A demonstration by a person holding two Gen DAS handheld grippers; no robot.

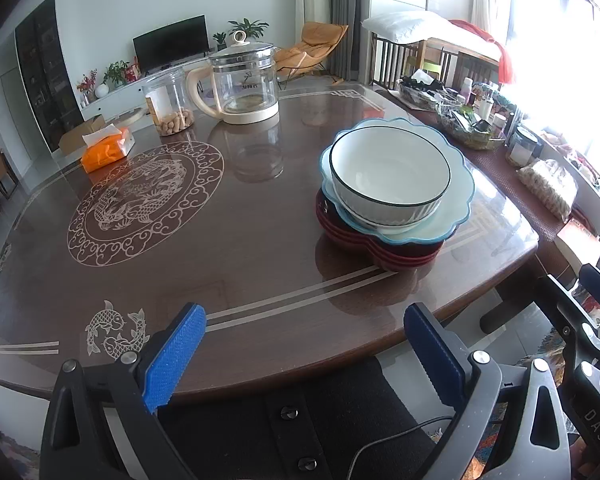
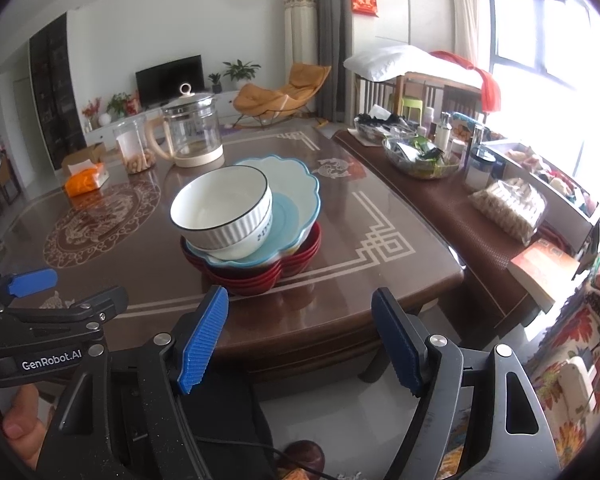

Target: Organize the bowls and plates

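Daylight from the right-hand windows falls across the dark glossy table (image 1: pixel 260 240), and all the crockery sits together as one pile toward its near right corner. At the bottom are several red lobed plates (image 2: pixel 260 276), nested; on them rests a pale blue scalloped plate (image 2: pixel 296 184), and inside that a white ribbed bowl (image 2: pixel 224 212) with a dark rim. Seen from my right side, the bowl leans toward the near left and seems to sit in another white bowl beneath it, so the top of the pile looks less settled than the base. Wide things below and deep things above would explain the order.

My left tongs (image 1: pixel 304 344) hang released, pads wide apart, off the near edge of the table and well short of the pile. My right tongs (image 2: pixel 300 340) are likewise spread and hold nothing, aimed at the pile's near side.

Such a pile fits either dishes gathered up or dishes waiting to be sorted apart; I cannot tell which.

Far left stand a glass kettle (image 1: pixel 244 84) and a jar (image 1: pixel 168 104), clear of the pile.
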